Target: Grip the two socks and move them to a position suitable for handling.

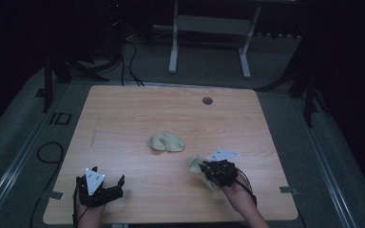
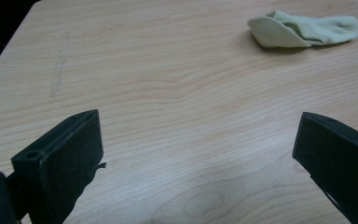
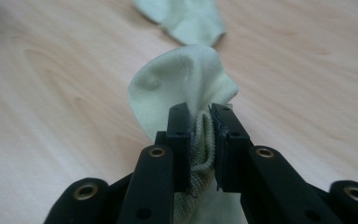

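Observation:
Two pale green socks are on the wooden table (image 1: 138, 114). One sock (image 1: 167, 141) (image 2: 303, 30) (image 3: 186, 18) lies crumpled near the table's middle. My right gripper (image 1: 208, 170) (image 3: 204, 122) is shut on the second sock (image 1: 197, 164) (image 3: 186, 88), whose cloth is pinched between the jaws and bulges beyond them, at the front right. My left gripper (image 1: 100, 187) (image 2: 198, 140) rests at the front left with its jaws wide apart and nothing between them.
A round grommet hole (image 1: 207, 100) sits near the table's far edge. Beyond the table stands a white desk frame (image 1: 209, 38) on grey floor, with black cables (image 1: 128, 61) at the back left.

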`<state>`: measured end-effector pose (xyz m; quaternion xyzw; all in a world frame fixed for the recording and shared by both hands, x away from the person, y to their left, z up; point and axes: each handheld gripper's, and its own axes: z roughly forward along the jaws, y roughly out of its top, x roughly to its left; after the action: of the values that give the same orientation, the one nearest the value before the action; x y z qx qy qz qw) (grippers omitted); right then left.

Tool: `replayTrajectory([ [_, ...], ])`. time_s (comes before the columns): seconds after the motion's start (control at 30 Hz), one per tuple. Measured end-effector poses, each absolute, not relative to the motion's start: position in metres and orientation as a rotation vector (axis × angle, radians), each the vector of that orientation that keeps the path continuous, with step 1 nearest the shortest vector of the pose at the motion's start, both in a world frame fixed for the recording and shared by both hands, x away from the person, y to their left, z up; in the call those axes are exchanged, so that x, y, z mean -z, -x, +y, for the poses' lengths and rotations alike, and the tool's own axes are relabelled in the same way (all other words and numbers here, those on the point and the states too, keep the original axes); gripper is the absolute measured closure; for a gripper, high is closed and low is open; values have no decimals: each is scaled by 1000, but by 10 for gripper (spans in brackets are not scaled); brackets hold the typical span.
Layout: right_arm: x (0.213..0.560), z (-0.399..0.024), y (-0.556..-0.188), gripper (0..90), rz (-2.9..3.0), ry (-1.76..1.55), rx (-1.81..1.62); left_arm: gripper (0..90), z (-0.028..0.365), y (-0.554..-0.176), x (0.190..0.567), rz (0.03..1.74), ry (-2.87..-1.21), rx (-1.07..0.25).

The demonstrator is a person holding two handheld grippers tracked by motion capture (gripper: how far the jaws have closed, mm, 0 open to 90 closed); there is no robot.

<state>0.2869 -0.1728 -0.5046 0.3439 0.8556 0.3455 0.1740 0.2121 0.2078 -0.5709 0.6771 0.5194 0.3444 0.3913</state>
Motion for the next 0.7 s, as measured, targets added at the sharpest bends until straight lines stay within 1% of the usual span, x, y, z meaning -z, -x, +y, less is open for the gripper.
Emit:
replayTrajectory([
  [0.23,530,-149,-285,782,2492,-925,-962,15,206,-211,571,1315,-1720,-859],
  [0.43,549,-145,-282,780,2547,-906,-908,15,205,-210,571,1306,-1723,-850],
  [0.5,553,-144,-281,770,2572,-895,-882,15,204,-210,569,1307,-1712,-823],
  [0.57,556,-143,-279,743,2571,-891,-887,15,202,-209,566,1289,-1716,-833],
  [0.63,557,-142,-277,654,2577,-889,-894,15,200,-208,563,1271,-1709,-811],
  [0.67,557,-141,-276,620,2578,-877,-895,15,198,-207,561,1261,-1711,-808],
  [0.7,558,-140,-275,604,2569,-875,-892,15,195,-207,560,1249,-1716,-808],
])
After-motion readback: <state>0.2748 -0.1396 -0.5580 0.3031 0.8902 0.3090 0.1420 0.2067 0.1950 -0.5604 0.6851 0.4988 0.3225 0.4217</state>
